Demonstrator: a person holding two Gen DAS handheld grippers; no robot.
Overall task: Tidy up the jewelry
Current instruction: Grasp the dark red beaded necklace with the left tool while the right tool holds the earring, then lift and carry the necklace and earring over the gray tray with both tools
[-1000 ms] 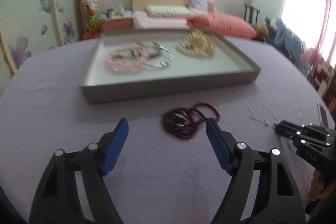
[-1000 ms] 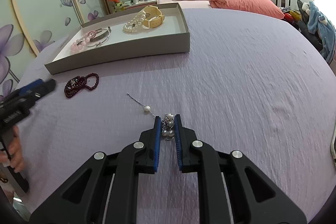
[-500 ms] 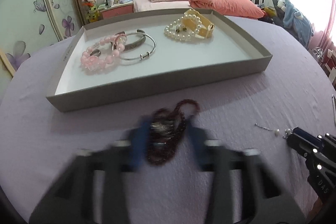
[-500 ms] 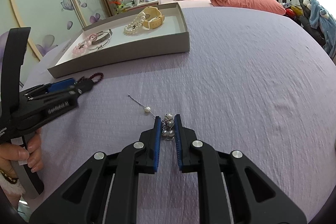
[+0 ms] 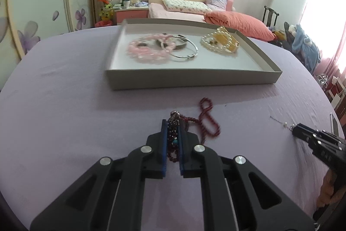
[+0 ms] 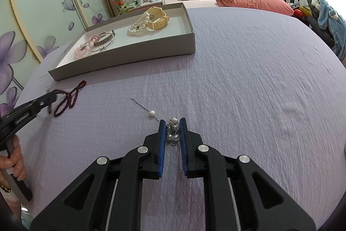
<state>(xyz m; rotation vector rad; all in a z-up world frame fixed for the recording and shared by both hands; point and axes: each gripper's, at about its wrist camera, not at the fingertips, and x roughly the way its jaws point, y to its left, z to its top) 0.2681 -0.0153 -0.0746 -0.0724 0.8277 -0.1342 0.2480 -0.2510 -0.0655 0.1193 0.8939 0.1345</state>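
Observation:
My left gripper point(image 5: 173, 122) is shut on a dark red bead bracelet point(image 5: 173, 138); its loose loops point(image 5: 206, 120) trail right on the purple cloth, also in the right wrist view point(image 6: 67, 99). My right gripper point(image 6: 172, 122) is shut on a pearl-and-chain necklace point(image 6: 174, 130), whose chain with one pearl point(image 6: 151, 113) lies to the left. The grey jewelry tray point(image 5: 194, 79) ahead holds a pink bead bracelet point(image 5: 147, 51), silver bangles point(image 5: 183, 50), a pearl strand point(image 5: 214, 46) and a yellow watch point(image 5: 227, 38).
The table has a purple cloth point(image 6: 248, 90). A bed with a coral pillow point(image 5: 237, 23) stands behind it. Wardrobe doors with flower prints point(image 6: 32, 21) are at the left. Clothes on a chair point(image 6: 324, 18) are at the right.
My left gripper moved forward onto the red bead bracelet and shut on it, pulling its loops out. My right gripper stayed shut on the pearl necklace.

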